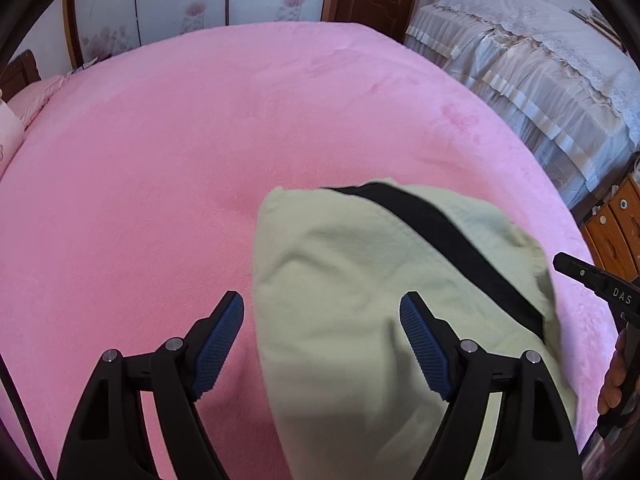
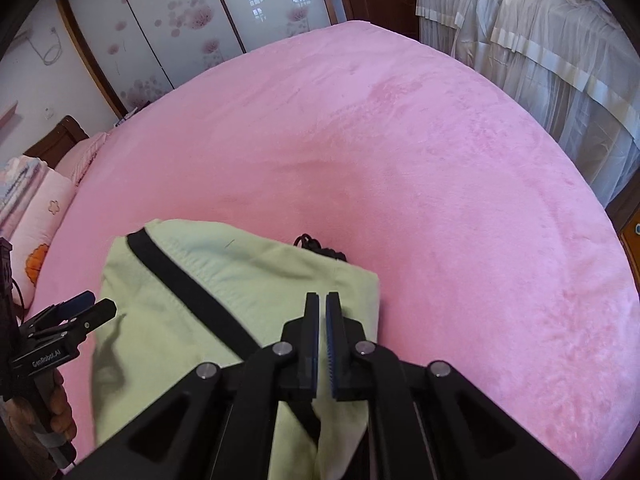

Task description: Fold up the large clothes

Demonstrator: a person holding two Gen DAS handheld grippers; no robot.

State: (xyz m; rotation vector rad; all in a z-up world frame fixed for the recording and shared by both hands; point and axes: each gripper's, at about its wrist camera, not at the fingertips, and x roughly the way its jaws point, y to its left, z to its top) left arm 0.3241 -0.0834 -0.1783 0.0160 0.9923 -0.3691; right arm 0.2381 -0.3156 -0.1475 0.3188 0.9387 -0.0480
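- A folded pale-green garment with a black stripe (image 1: 360,280) lies compact on the pink bedspread (image 1: 160,160), apparently already folded.
- Left gripper (image 1: 322,328) hangs above it, jaws spread and empty.
- Right gripper (image 2: 322,320) is nearly closed, seemingly gripping nothing.

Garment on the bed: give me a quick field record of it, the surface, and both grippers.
garment: pale green garment with a black stripe, folded into a compact bundle
drawstring: black cord showing at the bundle's far edge
surface: pink fleece bedcover
left gripper: fingers wide apart above the garment's left edge, gripping nothing
right gripper: fingers nearly together over the garment, no cloth visibly between them
fold state: looks folded; underside hidden
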